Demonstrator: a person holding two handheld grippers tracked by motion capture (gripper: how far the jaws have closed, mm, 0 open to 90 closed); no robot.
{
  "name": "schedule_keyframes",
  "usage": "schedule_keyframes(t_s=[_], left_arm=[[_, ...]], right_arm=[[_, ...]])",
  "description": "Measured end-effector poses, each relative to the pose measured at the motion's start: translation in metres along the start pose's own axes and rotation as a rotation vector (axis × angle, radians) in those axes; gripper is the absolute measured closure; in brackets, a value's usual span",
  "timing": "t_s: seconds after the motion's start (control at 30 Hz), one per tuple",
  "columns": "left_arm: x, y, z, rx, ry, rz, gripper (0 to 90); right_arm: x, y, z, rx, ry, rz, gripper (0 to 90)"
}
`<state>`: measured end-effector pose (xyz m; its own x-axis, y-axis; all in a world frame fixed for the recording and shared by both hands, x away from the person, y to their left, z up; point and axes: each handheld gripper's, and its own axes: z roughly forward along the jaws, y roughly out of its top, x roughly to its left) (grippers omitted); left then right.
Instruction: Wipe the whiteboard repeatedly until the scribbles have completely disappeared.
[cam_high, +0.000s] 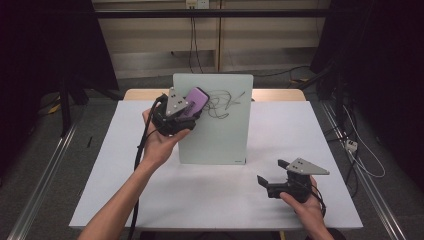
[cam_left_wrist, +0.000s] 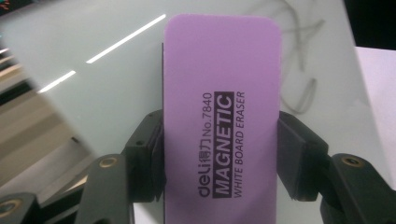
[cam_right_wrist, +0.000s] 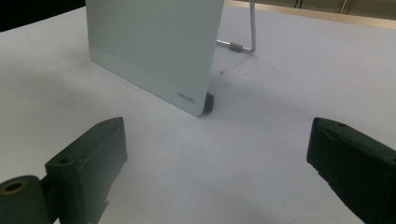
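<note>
Left gripper (cam_high: 186, 111) presses the purple eraser (cam_high: 196, 101) against the whiteboard (cam_high: 220, 135), beside the black scribble (cam_high: 224, 104); right gripper (cam_high: 272, 172) rests wide open on the table (cam_high: 220, 195).

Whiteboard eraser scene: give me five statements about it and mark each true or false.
1. The left gripper is shut on the purple whiteboard eraser. True.
2. The whiteboard lies flat on the table. False: it stands propped upright.
3. The right gripper holds a marker. False: it is open with nothing in it.
4. Black scribbles mark the whiteboard's upper part. True.
5. The eraser is green. False: it is purple.
</note>
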<state>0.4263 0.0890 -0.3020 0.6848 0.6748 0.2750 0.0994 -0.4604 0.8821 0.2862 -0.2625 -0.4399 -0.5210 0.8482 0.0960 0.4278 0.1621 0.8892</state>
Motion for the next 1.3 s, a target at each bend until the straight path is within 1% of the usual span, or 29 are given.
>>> schedule_keyframes(t_s=[0.07, 0.13, 0.27, 0.4, 0.5, 0.63, 0.7, 0.8, 0.93, 1.13, 1.2, 1.3], left_arm=[[0.005, 0.003, -0.003, -0.004, 0.013, -0.005, 41.3], [0.009, 0.004, -0.004, -0.004, 0.01, -0.01, 41.3], [0.007, 0.005, -0.002, -0.007, 0.022, -0.003, 41.3], [0.007, 0.007, -0.001, -0.007, 0.013, 0.0, 41.3], [0.004, 0.009, 0.001, -0.008, 0.011, 0.006, 41.3], [-0.004, 0.009, 0.006, 0.001, 0.002, 0.036, 41.3], [-0.008, 0.009, 0.008, -0.003, -0.002, 0.032, 41.3], [-0.014, 0.007, 0.011, 0.002, -0.014, 0.043, 41.3], [-0.027, 0.003, 0.017, 0.019, -0.031, 0.077, 41.2], [-0.043, -0.005, 0.025, 0.043, -0.067, 0.107, 41.2], [-0.047, -0.007, 0.027, 0.046, -0.079, 0.108, 41.2], [-0.055, -0.011, 0.031, 0.063, -0.087, 0.138, 41.2]], right_arm=[[0.0, 0.0, 0.0, 0.001, 0.001, 0.003, 5.0], [0.001, 0.0, 0.001, 0.001, 0.002, 0.002, 5.0], [0.001, 0.0, 0.001, 0.003, 0.002, -0.002, 5.0], [0.001, 0.0, 0.001, 0.003, 0.002, -0.002, 5.0], [0.001, 0.0, 0.001, 0.004, 0.001, -0.001, 5.0], [0.001, 0.0, 0.001, 0.003, 0.001, -0.002, 5.0], [0.001, 0.0, 0.001, 0.002, 0.003, -0.002, 5.0], [0.001, 0.0, 0.001, 0.0, 0.003, 0.0, 5.0], [0.001, 0.0, 0.001, 0.0, 0.003, 0.001, 5.0], [0.001, 0.0, 0.0, 0.001, 0.003, 0.0, 5.0], [0.001, 0.0, 0.0, 0.0, 0.004, 0.0, 5.0], [0.001, 0.0, 0.001, 0.001, 0.004, -0.002, 5.0]])
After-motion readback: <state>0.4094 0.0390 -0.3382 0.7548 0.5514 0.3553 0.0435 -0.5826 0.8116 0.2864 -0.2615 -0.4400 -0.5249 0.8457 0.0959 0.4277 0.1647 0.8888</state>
